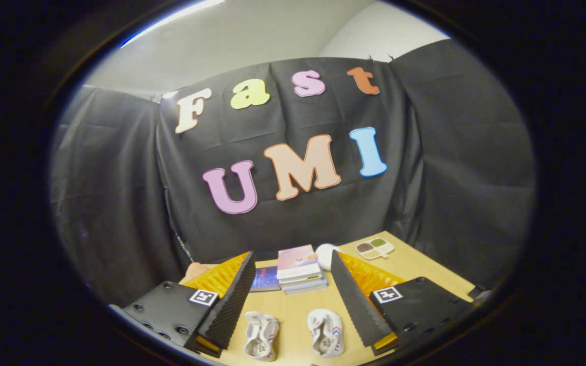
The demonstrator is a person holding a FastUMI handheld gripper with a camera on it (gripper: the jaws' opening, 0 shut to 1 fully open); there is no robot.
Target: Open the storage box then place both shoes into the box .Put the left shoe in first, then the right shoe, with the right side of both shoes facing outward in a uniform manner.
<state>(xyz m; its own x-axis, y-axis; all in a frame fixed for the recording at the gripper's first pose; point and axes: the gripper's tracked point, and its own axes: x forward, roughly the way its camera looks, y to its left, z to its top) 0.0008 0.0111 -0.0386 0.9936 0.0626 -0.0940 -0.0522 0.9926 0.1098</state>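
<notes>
**Fingers spread above two shoes, box still to be found**

Two fingers are framing the scene, spread wide with nothing between them; the gripper [293, 305] is hovering above the worktop [415, 264] and pinching nothing. Taking the stack of books [300, 269] as the landmark: the pair of small white shoes is lying just on the near side of it, between the fingers, one shoe [261, 335] a little to the left and the other shoe [326, 332] a little to the right, apart from each other. A divided dish [374, 248] is sitting beyond and to the right of the books, and a pale rounded thing is peeking out just right of them.

No storage box is showing from this angle, so opening it is probably the step in hand. Doing it well likely means keeping the fingers wide, leaving the shoes undisturbed, and locating the lid before closing on anything. Which shoe is the left one cannot be told from here.
</notes>
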